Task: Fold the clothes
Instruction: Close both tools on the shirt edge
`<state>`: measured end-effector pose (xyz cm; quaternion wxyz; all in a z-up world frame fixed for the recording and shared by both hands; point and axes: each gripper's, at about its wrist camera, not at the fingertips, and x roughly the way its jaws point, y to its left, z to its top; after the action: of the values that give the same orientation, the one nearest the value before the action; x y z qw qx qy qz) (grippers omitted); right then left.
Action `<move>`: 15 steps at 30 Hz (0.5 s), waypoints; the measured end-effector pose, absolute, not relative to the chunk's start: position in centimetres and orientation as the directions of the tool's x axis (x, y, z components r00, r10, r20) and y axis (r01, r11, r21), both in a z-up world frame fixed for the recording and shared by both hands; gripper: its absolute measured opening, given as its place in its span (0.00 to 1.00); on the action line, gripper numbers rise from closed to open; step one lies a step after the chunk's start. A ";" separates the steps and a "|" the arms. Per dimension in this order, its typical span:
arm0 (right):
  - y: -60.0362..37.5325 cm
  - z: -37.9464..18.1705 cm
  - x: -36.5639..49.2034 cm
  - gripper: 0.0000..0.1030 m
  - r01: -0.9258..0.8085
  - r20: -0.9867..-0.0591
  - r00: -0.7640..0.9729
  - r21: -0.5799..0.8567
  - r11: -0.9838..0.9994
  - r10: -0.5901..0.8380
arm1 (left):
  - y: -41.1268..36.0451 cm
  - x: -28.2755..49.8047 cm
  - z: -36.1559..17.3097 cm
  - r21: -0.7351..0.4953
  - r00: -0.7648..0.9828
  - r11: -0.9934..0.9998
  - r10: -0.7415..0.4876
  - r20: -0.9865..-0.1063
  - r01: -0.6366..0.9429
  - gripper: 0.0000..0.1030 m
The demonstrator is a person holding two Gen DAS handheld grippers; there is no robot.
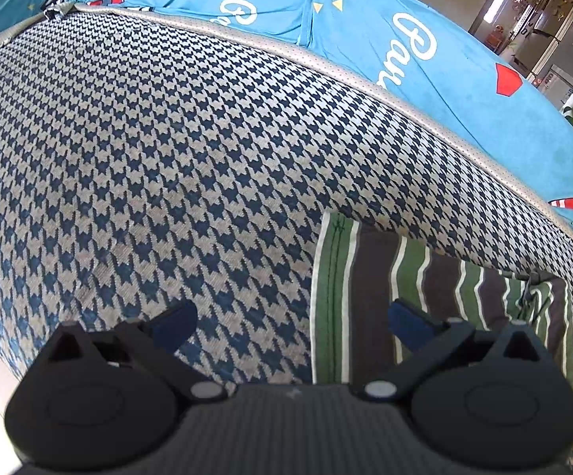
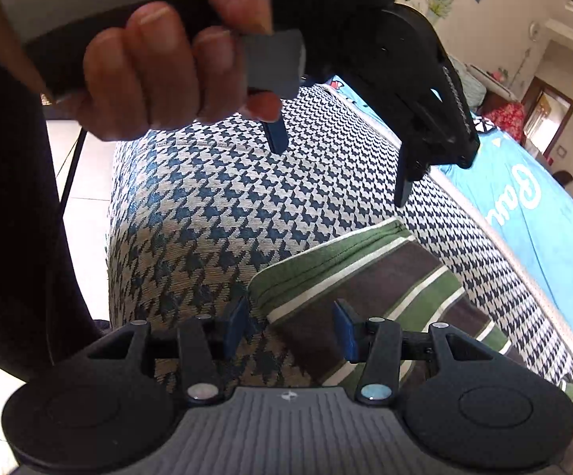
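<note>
While the folded striped garment (image 2: 369, 277) lies on the houndstooth cushion (image 2: 207, 213), lower centre of the right view, the right gripper (image 2: 290, 326) straddles its near corner, part-open, gripping nothing; the left gripper (image 1: 292, 322) gapes empty.

Left gripper (image 1: 292, 322) is wide open over the houndstooth cushion (image 1: 148, 150), nothing between its fingers. Folded green-and-brown striped garment (image 1: 425, 277) sits by the cushion's right edge, blue printed cover (image 1: 425, 39) behind.
</note>
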<state>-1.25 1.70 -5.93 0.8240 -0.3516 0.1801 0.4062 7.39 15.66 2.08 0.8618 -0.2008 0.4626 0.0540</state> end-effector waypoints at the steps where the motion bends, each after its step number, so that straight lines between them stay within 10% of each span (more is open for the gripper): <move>1: 1.7 -6.0 -1.1 0.42 -0.798 -0.583 0.602 -0.424 0.427 0.545 | 15.6 7.5 2.0 -0.302 0.562 0.913 -0.103 -0.821 -0.274 1.00; 5: 1.3 -5.6 -0.6 0.09 -0.793 -0.575 0.606 -0.379 0.477 0.550 | 15.5 7.9 1.5 -0.325 0.541 0.911 -0.145 -0.828 -0.253 1.00; 15: -3.2 -0.5 2.7 0.09 -0.740 -0.519 0.598 -0.066 0.669 0.610 | 15.1 9.3 -0.3 -0.520 0.504 0.822 -0.356 -0.787 -0.230 1.00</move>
<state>2.66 -3.17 -0.54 0.8832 -0.1384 0.2339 0.3823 9.33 15.12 -0.30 0.8153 -0.2954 0.4964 -0.0387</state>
